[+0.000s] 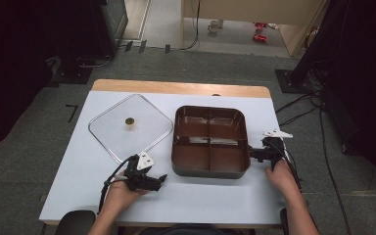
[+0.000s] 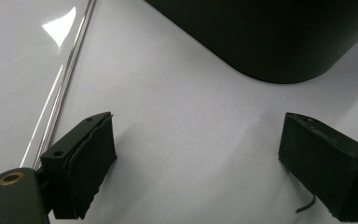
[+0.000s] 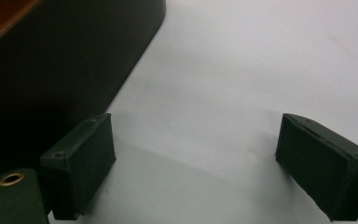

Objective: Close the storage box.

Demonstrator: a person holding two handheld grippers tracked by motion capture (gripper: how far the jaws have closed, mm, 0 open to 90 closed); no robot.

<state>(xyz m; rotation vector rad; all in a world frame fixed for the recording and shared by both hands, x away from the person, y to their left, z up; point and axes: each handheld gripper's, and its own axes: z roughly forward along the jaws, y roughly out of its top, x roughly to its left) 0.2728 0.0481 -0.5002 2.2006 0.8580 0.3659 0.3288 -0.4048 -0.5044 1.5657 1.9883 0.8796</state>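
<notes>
The brown tray (image 1: 210, 141) sat at the centre of the frame on the white table (image 1: 78, 181), its clear lid (image 1: 130, 127) lying flat to the left. The left gripper (image 1: 160, 179) rested at lower left, jaws apart, holding nothing. The right gripper (image 1: 252, 153) sat against the tray's right edge, jaws apart too.

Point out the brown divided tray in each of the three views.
High view: the tray sits right of centre on the table.
Left gripper view: its dark rounded corner is at the top right.
Right gripper view: its dark wall is at the upper left.
Shared landmark: the white tabletop.
</notes>
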